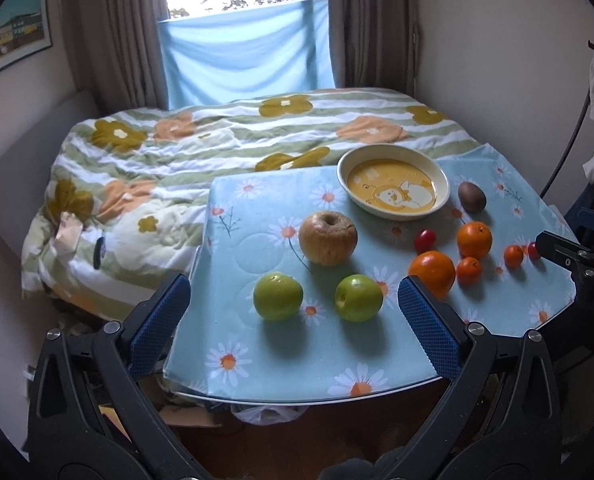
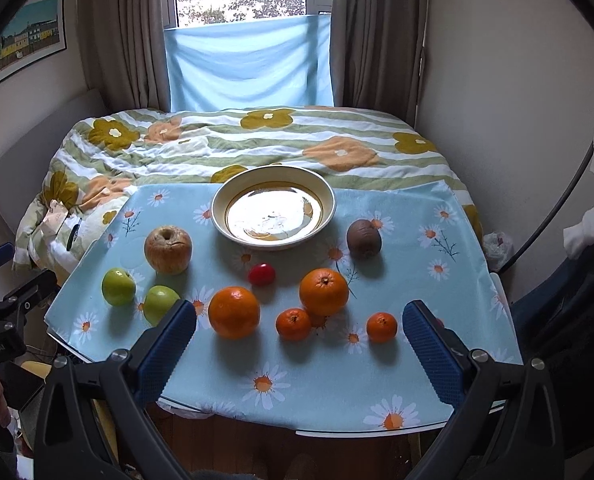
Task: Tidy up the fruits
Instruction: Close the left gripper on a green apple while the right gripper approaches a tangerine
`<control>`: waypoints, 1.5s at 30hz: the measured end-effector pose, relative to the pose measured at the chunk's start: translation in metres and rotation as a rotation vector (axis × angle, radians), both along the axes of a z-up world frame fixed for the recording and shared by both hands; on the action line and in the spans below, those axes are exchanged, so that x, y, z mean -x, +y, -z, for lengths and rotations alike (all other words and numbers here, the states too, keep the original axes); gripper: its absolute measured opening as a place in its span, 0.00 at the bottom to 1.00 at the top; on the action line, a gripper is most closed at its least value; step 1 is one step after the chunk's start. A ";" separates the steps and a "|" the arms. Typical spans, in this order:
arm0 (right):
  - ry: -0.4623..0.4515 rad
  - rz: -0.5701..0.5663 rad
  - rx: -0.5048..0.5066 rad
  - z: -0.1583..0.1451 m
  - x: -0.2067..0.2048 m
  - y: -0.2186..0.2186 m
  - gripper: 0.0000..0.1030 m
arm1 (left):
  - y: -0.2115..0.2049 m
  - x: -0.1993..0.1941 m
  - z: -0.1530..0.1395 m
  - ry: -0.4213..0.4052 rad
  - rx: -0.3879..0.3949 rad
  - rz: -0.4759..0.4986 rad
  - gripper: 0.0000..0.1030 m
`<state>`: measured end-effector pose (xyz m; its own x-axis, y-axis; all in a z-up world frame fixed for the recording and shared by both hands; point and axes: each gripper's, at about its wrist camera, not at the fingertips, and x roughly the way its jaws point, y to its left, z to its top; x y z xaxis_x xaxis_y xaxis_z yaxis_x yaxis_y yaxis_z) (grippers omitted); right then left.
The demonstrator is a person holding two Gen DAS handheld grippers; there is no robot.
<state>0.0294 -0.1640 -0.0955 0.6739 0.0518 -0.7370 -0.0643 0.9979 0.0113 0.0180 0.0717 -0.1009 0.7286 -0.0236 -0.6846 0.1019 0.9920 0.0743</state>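
A cream and yellow bowl (image 1: 393,188) (image 2: 272,212) stands empty at the back of the table. In front lie a wrinkled tan apple (image 1: 327,239) (image 2: 168,249), two green apples (image 1: 278,296) (image 1: 358,298), two oranges (image 2: 234,312) (image 2: 323,291), two small mandarins (image 2: 293,323) (image 2: 381,327), a red cherry tomato (image 2: 262,274) and a brown kiwi (image 2: 363,239). My left gripper (image 1: 295,312) is open and empty above the table's front left, over the green apples. My right gripper (image 2: 299,338) is open and empty above the front edge, near the oranges.
The table wears a light blue daisy cloth (image 2: 317,380). A bed with a flowered quilt (image 2: 257,140) lies just behind it, under a curtained window. Walls close in on both sides. A second small red tomato (image 1: 533,250) lies at the right edge.
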 end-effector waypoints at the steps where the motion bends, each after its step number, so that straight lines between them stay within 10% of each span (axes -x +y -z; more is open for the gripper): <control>1: 0.006 0.000 0.000 0.006 -0.001 0.001 1.00 | 0.001 -0.001 0.006 0.005 -0.001 0.011 1.00; 27: 0.165 -0.050 -0.003 0.126 -0.052 -0.017 0.86 | -0.063 -0.068 0.132 0.206 -0.016 0.096 0.98; 38: 0.208 -0.075 -0.027 0.137 -0.066 -0.014 0.63 | -0.069 -0.080 0.146 0.269 -0.021 0.080 0.57; 45: 0.224 -0.105 -0.012 0.137 -0.071 -0.009 0.56 | -0.067 -0.081 0.145 0.275 -0.023 0.068 0.55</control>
<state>0.1000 -0.1729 -0.2326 0.4839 0.1229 -0.8664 -0.1626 0.9855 0.0489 0.0987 0.0042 -0.2462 0.5128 -0.0483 -0.8572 0.1877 0.9806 0.0570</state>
